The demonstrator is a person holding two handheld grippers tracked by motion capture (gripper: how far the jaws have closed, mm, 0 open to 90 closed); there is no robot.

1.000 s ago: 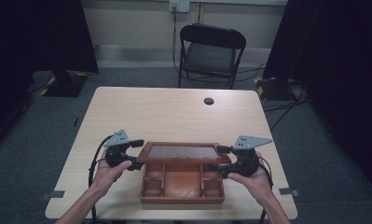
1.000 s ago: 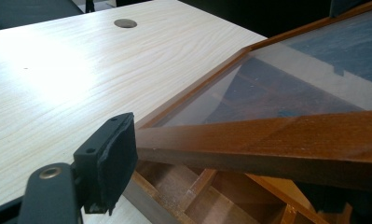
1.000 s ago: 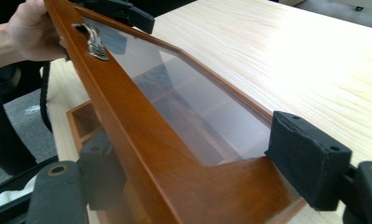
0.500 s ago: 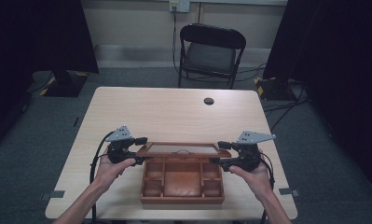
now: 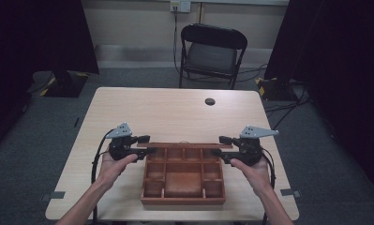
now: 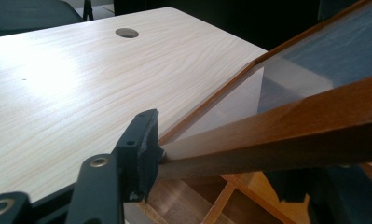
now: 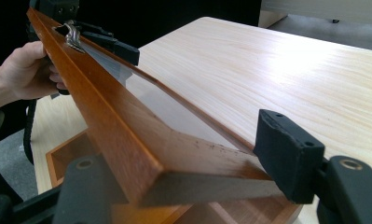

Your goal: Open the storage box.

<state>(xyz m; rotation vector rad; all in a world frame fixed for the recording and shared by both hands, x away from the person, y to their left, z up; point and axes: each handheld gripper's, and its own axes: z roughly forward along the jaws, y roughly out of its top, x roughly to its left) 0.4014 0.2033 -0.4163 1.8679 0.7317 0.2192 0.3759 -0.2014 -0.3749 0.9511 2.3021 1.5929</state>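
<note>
A wooden compartment box (image 5: 183, 200) sits near the table's front edge. Its glass-paned lid (image 5: 184, 145) is hinged at the far side and stands raised, edge-on from above. My left gripper (image 5: 146, 144) grips the lid's left end and my right gripper (image 5: 222, 145) its right end. Both pairs of jaws have just been closing with the lid frame between them. In the left gripper view a pad (image 6: 146, 147) presses the frame's corner (image 6: 286, 126). In the right gripper view the frame (image 7: 127, 135) lies between the pads, the right one (image 7: 286, 158) against its edge.
The light wooden table (image 5: 166, 112) is bare beyond the box, with a round cable hole (image 5: 210, 101) at the far right. A black folding chair (image 5: 213, 51) stands behind it. Cables lie on the floor at the right (image 5: 287, 93).
The lid has swung up from a low tilt to nearly upright, uncovering the compartments. Both grippers stay at the lid's ends and have moved little.
</note>
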